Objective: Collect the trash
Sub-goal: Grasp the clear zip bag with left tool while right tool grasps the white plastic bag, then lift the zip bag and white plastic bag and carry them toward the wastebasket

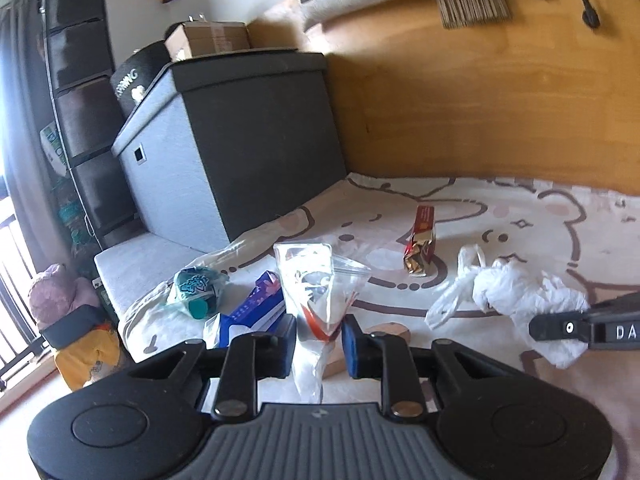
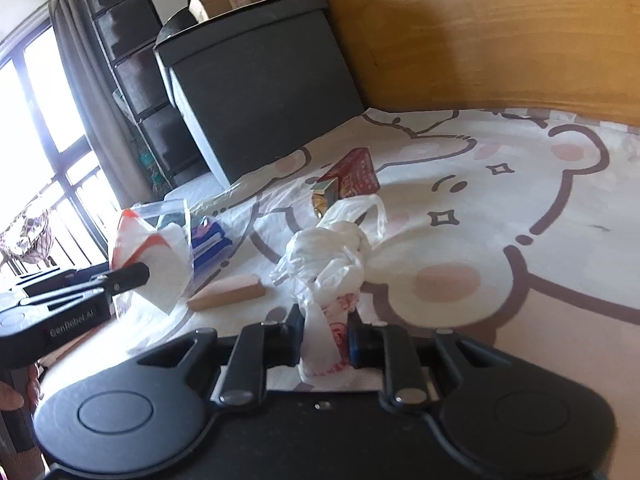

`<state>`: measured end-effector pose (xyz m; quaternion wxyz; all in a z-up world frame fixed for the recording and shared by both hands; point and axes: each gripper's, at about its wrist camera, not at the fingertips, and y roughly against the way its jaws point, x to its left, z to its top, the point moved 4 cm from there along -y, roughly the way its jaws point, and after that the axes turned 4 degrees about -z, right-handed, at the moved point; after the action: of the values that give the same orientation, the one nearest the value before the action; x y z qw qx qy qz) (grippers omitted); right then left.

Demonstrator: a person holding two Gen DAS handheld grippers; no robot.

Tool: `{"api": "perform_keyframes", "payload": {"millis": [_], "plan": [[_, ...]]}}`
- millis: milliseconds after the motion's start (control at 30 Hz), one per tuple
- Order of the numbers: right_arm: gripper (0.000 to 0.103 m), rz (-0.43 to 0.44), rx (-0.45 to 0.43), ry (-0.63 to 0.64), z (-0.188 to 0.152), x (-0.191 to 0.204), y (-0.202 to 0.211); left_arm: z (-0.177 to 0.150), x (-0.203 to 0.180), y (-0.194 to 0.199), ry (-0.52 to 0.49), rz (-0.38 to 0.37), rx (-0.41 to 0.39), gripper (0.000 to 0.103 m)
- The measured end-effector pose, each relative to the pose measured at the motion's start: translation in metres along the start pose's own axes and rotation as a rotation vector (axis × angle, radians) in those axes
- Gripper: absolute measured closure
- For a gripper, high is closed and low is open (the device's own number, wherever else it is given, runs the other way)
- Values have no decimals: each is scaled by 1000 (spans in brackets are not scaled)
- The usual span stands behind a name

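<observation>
My left gripper [image 1: 318,344] is shut on a clear zip bag [image 1: 316,288] with a red strip and holds it up above the bear-print sheet [image 1: 520,216]. The bag also shows in the right wrist view [image 2: 156,248], at the left. My right gripper [image 2: 324,336] is shut on a crumpled white plastic bag [image 2: 328,264], which also shows in the left wrist view [image 1: 516,296]. A red and gold wrapper box [image 1: 420,240] lies beyond it on the sheet. A blue packet [image 1: 256,308], a teal wrapper [image 1: 198,288] and a small wooden block [image 2: 228,298] lie near the left gripper.
A dark grey storage box [image 1: 248,140] stands at the back left with a cardboard box [image 1: 208,40] on top. A wooden board [image 1: 480,100] runs behind the sheet. Black drawers [image 1: 80,80] and a window [image 2: 36,120] are at the far left.
</observation>
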<state>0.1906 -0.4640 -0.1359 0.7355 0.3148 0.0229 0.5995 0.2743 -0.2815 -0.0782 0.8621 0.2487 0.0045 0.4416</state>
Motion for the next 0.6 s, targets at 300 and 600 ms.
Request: {"api": "perform_keyframes", "payload": {"millis": [300, 600], "plan": [[83, -22, -1, 75, -6, 17, 46, -11, -2, 54, 162, -68, -11, 78], [83, -21, 46, 102, -28, 30, 71, -46, -3, 103, 408, -261, 22, 78]]}}
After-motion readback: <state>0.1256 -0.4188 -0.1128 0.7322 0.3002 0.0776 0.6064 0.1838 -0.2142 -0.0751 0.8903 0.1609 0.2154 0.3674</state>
